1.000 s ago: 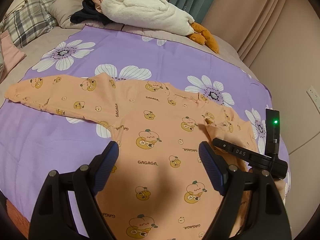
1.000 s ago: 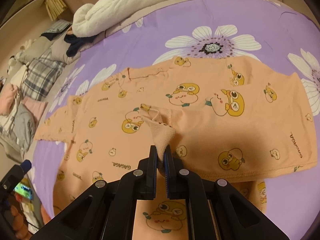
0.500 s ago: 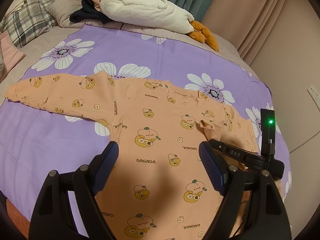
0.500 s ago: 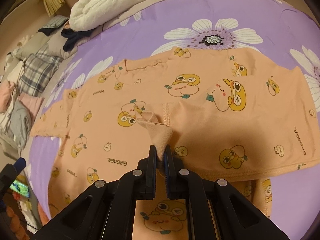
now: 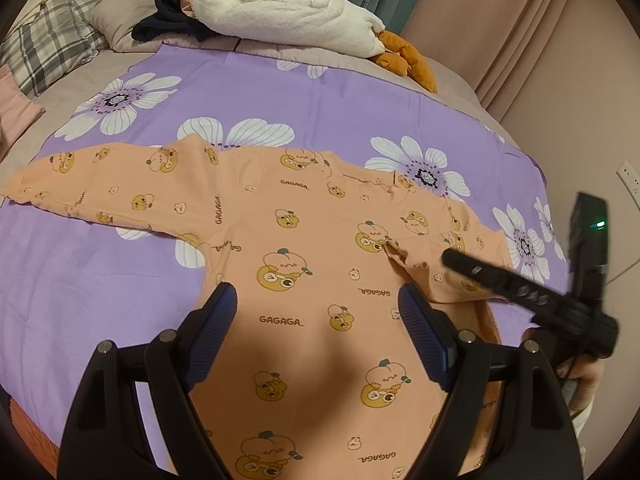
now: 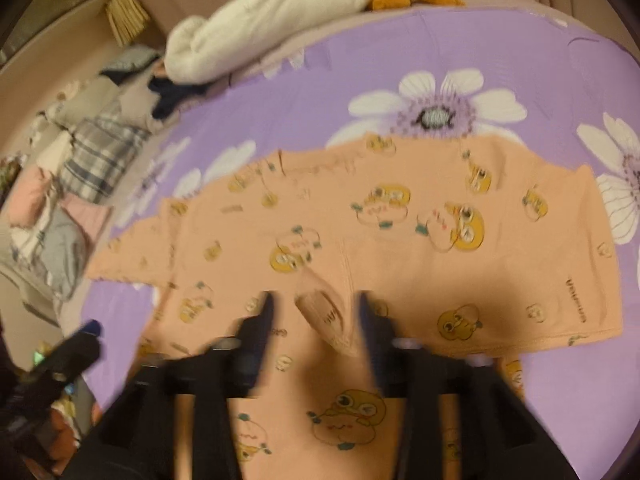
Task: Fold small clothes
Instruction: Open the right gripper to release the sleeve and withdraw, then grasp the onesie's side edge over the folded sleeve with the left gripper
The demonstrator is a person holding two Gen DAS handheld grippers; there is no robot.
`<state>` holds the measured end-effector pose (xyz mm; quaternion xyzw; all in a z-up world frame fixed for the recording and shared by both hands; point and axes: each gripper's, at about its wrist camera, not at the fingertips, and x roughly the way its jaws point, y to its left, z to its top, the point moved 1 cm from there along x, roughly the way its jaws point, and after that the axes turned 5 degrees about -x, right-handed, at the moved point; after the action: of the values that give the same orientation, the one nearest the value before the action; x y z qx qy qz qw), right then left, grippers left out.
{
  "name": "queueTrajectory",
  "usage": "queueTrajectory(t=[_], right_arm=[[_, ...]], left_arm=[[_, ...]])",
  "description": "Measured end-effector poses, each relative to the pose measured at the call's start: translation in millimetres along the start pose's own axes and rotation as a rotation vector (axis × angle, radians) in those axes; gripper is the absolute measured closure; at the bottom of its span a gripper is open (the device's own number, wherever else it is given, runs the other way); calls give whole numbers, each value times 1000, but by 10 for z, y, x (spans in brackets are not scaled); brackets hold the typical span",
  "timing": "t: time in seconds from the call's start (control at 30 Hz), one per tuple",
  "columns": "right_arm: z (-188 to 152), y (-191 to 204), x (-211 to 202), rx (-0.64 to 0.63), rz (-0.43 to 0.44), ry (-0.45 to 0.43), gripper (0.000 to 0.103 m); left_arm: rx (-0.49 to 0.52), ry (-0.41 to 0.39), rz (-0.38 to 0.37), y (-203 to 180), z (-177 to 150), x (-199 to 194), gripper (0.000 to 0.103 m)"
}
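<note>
The light is warm and dim. Dark shadows lie on the peach cartoon-print cotton shirt (image 5: 320,264) near the camera. The right wrist picture is blurry. Edges bend and go black.

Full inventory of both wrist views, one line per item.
shirt: 1, orange with cartoon print, spread flat on the cloth, one sleeve folded in over the body
sleeve cuff: 1, orange, lying between the right gripper's parted pads
floral cloth: 1, purple with white flowers, covering the bed
plush toy: 1, white with orange feet, far edge of the bed
dark garment: 1, navy, beside the plush
plaid pillow: 1, grey check, far left
wall socket: 1, white, right wall
left gripper: open, above the shirt body
right gripper: jaws opening, releasing the cuff
hand: 1, holding the right gripper
</note>
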<state>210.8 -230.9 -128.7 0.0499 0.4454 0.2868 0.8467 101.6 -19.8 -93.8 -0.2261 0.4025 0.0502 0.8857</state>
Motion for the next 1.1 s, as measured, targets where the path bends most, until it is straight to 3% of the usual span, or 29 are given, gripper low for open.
queueTrajectory(t=[0.47, 0.67, 1.1], right_arm=[[83, -472, -451, 156, -92, -119, 41], [72, -598, -522, 205, -175, -152, 39], [-16, -900, -677, 266, -185, -165, 39]], left_arm=[[6, 59, -58, -296, 9, 265, 20], [7, 98, -76, -453, -11, 398, 20], [44, 132, -54, -740, -34, 731, 20]])
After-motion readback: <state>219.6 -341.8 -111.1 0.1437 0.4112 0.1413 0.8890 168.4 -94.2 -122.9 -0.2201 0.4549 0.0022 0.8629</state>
